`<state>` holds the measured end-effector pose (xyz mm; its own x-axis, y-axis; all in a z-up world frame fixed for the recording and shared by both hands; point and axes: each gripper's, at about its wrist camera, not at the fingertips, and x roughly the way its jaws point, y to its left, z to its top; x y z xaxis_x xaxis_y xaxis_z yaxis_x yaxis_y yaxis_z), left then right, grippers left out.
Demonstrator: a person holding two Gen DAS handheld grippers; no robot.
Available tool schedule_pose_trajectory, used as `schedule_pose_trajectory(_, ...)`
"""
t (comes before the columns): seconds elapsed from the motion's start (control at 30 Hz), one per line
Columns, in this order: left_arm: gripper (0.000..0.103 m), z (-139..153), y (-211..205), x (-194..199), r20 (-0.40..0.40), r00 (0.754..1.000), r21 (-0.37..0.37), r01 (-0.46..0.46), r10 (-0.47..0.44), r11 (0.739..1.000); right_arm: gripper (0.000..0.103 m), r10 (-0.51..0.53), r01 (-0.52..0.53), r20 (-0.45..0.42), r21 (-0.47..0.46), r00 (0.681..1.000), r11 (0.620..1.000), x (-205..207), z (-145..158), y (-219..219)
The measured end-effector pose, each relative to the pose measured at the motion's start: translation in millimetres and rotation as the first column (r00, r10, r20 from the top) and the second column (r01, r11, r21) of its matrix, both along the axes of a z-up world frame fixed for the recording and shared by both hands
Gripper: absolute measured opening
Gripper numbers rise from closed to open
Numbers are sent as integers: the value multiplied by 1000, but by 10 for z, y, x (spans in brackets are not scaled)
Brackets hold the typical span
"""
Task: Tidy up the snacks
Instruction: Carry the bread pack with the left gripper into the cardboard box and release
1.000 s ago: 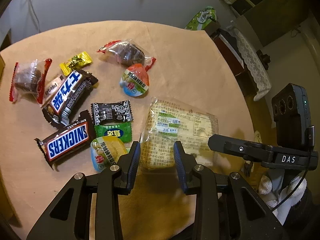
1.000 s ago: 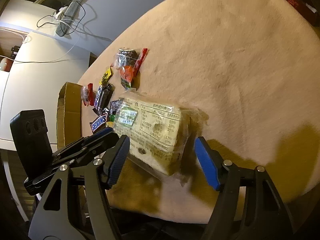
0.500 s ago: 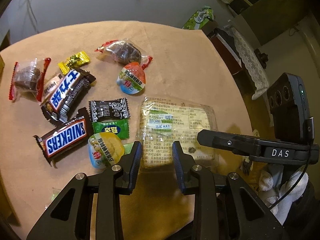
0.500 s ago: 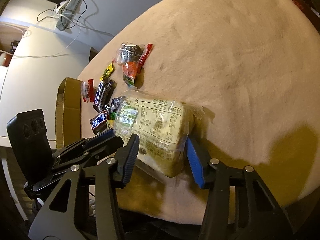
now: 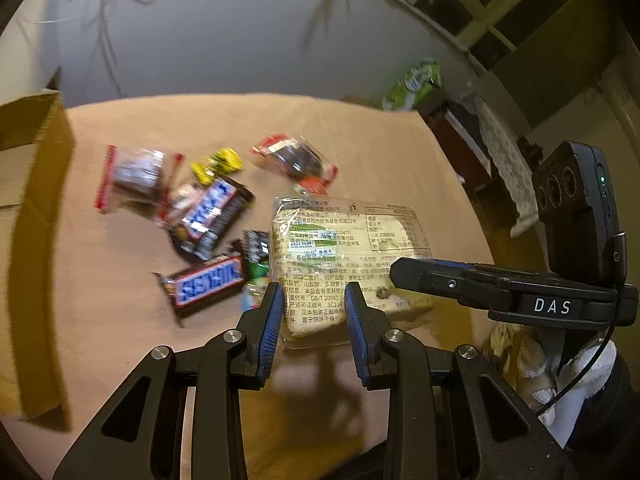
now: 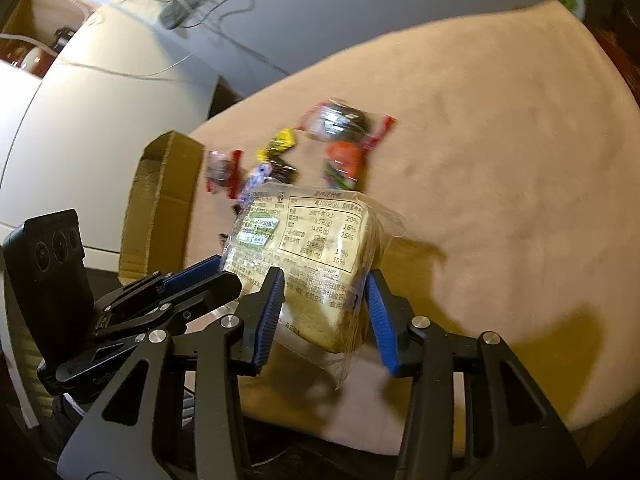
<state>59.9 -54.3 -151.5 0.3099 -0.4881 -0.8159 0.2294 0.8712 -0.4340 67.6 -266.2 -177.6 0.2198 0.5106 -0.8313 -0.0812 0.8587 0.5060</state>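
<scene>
1. The task's thing now is the clear plastic bag of pale sliced bread with printed label (image 6: 308, 256). It is at the near edge of the tan cloth-covered round table (image 6: 500, 152), and it seems lifted at the near end, w/ its shadow on the cloth under it.
2. The right gripper (image 6: 326, 300) is closed on the near end of the bread bag; both blue pads touch the sides of the loaf and the wrapper is bulging a bit between them.
3. The left gripper (image 5: 314, 312) has its jaws apart by a small gap. The bottom corner of the bag lies between the blue pads, but I cannot tell if they press it; I judge it as not gripping.
4. Handling, my judgement: the loaf is light and very soft, so it is crushed easily. The film is smooth and slippery, and the loose sealed flap gives no firm hold.
5. Best hold is across the loaf body, not on the film only, w/ gentle force. A hold at one end lets the far end sag, so support from the second gripper can help.
6. The brown open cardboard box (image 6: 160, 200) stands at the left of the table, probably the place for snacks.
7. Other snacks lie betw. box and bread: a brown Snickers bar (image 5: 204, 284), a small yellow wrapped candy (image 5: 218, 164), a red-edged clear packet w/ dark content (image 5: 296, 160). They are blurred.
</scene>
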Motion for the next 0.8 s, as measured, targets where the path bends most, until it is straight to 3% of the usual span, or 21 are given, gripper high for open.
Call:
schedule_pose_trajectory(0.4, 29, 333, 615, -93, 96, 980, 20, -175, 172, 984, 44, 176, -177, 79, 5, 981, 984, 256, 297, 710)
schedule_pose_trajectory(0.8, 29, 453, 1353, -235, 132, 914, 23, -389, 383, 921, 44, 383, -386, 143, -3, 913, 922, 382, 508, 1685)
